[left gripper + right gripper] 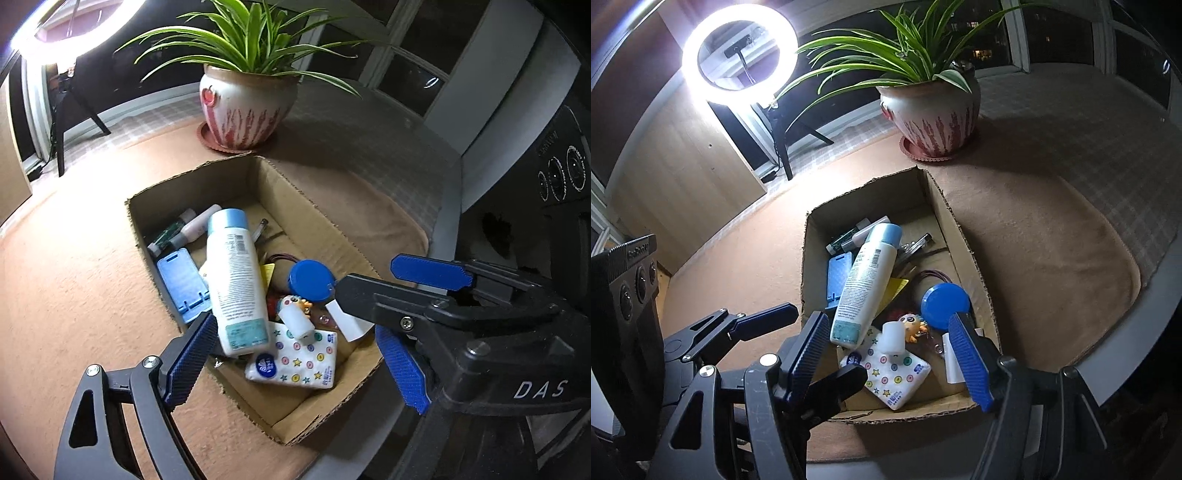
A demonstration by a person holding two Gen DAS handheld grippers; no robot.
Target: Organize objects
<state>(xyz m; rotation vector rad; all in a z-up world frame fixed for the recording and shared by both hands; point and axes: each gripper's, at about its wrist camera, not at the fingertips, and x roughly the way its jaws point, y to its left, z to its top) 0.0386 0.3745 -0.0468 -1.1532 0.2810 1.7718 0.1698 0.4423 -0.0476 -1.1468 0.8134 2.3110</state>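
Note:
An open cardboard box (317,218) (964,236) sits on the orange-brown cloth. Inside lie a white bottle with a light-blue cap (236,280) (866,284), a blue round lid (312,278) (943,301), a patterned tissue pack (295,360) (890,373), a small white cylinder (297,321) (893,338), a blue flat holder (181,282) (839,277), small tubes (184,230) and a cartoon charm (913,325). My left gripper (291,362) is open and empty over the box's near end. My right gripper (892,358) is open and empty above the tissue pack; it also shows in the left wrist view (428,273).
A potted spider plant (247,107) (931,118) stands on a saucer behind the box. A ring light (738,51) on a tripod shines at the back left. The round table's grey rim (448,206) (1145,306) curves along the right.

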